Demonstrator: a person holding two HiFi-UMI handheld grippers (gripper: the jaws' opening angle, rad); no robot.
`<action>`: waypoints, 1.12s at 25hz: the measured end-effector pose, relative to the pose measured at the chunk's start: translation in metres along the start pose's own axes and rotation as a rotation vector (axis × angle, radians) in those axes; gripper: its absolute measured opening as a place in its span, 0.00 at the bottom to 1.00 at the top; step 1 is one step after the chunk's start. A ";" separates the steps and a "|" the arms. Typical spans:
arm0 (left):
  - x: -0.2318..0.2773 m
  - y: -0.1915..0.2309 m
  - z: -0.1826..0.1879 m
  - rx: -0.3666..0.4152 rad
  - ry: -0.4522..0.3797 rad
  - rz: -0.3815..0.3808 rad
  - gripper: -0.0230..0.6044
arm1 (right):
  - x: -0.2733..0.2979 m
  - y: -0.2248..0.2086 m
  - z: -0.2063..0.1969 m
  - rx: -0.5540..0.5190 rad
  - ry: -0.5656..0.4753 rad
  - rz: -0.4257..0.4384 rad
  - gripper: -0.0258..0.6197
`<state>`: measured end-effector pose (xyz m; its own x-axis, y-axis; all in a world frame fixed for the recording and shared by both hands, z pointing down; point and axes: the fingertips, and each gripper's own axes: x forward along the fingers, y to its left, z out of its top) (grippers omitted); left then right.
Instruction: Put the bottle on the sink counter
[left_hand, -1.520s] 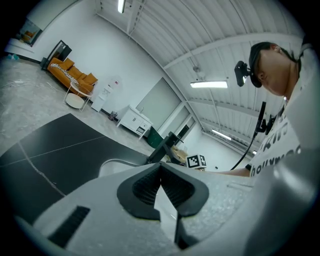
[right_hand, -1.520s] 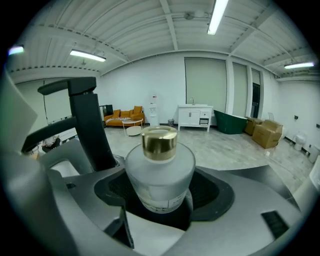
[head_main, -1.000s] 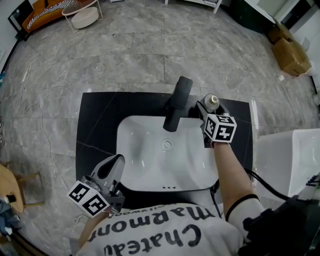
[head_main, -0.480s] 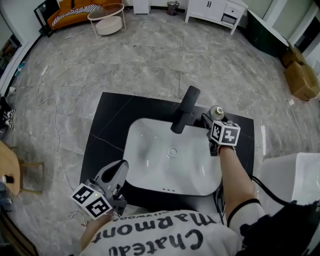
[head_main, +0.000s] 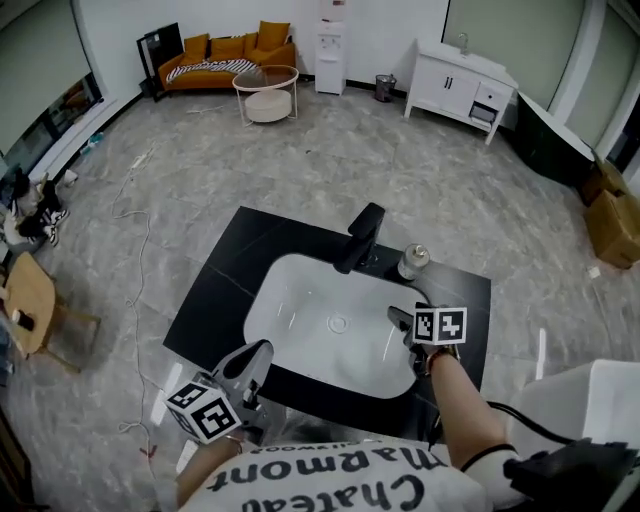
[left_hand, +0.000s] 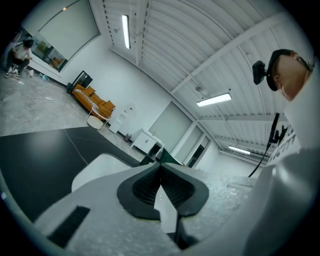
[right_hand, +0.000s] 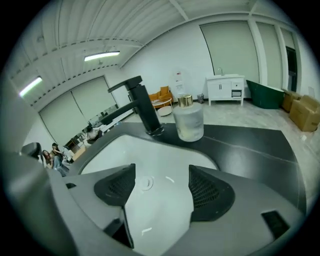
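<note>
Nearest the body, the left hand-held gripper hangs off the front edge of the tabletop, jaws pressed together on nothing; it looks parked out of the way, with no part in this step. The right hand-held gripper hovers over the right side of the white basin, jaws spread wide and empty, only basin showing between them. Beyond its tips the bottle stands upright on the black tabletop behind the basin, just right of the dark faucet, clear of the jaws. It sits on flat stone rather than the sloped rim, likely for steadiness; judged from this, the placing is done. The faucet is the one close obstacle, near enough for a sideways swing to clip. Further off, well apart: a white cabinet, a round table, an orange sofa and a cardboard box on the right.
</note>
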<state>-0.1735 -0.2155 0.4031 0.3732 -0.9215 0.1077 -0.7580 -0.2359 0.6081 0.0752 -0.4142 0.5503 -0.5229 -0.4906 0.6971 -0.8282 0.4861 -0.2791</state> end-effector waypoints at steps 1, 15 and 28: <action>-0.003 -0.014 -0.004 0.006 -0.018 -0.009 0.06 | -0.012 0.007 -0.008 -0.002 -0.007 0.021 0.56; -0.045 -0.172 -0.069 0.090 -0.142 -0.067 0.06 | -0.260 0.028 -0.024 -0.047 -0.432 0.212 0.10; -0.073 -0.227 -0.110 0.133 -0.185 -0.046 0.06 | -0.348 -0.026 -0.066 -0.087 -0.517 0.151 0.07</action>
<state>0.0301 -0.0612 0.3440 0.3133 -0.9470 -0.0713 -0.8110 -0.3059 0.4987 0.2918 -0.2079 0.3587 -0.6840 -0.6918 0.2316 -0.7279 0.6260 -0.2799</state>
